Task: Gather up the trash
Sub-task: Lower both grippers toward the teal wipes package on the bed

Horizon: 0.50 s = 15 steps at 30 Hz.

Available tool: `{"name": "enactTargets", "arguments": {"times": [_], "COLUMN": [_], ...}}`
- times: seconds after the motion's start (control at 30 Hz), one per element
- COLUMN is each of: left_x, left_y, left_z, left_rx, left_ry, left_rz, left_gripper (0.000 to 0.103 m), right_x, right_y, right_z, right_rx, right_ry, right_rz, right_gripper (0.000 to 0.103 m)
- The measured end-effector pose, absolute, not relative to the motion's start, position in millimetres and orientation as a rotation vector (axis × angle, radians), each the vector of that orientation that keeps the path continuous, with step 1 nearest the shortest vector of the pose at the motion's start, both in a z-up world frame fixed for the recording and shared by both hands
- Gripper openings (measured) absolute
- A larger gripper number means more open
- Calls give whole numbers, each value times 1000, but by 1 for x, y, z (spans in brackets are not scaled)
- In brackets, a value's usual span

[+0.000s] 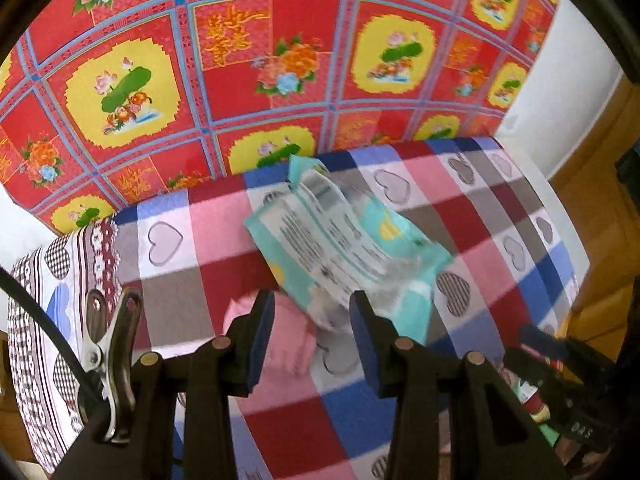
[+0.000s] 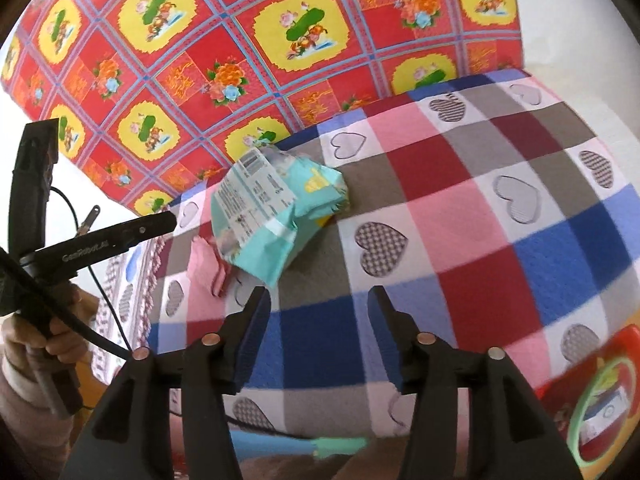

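While both grippers hang over the checked, heart-printed cloth [image 1: 224, 236] that covers the table, neither one holds anything. Seen from its own wrist camera, the left gripper [image 1: 312, 316] has its two blue-padded fingers spread apart, and the crumpled teal wrapper [image 1: 340, 236] lies on the cloth just ahead of them, its near corner reaching down between the fingertips without either pad pressing on it. That wrapper is a flattened, creased plastic package with a white panel of small printed text and a yellow mark on one face; the print is too blurred to read. A crumpled pink piece [image 1: 280, 336], paper or tissue as far as can be told, sits on the cloth right beside the wrapper, below the left gripper's fingers. From the right wrist view, the right gripper [image 2: 320, 312] also stands with its jaws wide apart over a blue and grey square, a little short of the wrapper [image 2: 276, 212] and the pink piece [image 2: 208, 268]. At the left edge of this view a hand [image 2: 36, 344] grips the handle of the left tool. Behind the table rises a red oilcloth [image 2: 248, 52] with yellow medallions and flowers. A red round-patterned object [image 2: 600, 400] sits at the lower right.
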<state>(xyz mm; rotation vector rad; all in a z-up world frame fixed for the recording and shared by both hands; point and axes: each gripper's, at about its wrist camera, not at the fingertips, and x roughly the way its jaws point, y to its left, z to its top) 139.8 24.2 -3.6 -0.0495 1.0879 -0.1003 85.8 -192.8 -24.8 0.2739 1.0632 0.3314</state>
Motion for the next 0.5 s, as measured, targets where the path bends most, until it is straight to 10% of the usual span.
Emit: {"name": "enactTargets", "arguments": {"times": [0.5], "left_x": [233], "left_y": [23], "left_z": [-42], "left_rx": [53], "left_ry": [1143], "left_rz": [-137], "left_gripper": [41], "right_x": [154], "right_y": [-158], "right_z": [-57], "right_rx": [411], "right_ry": [1218], "right_rz": [377], "right_gripper": [57]}}
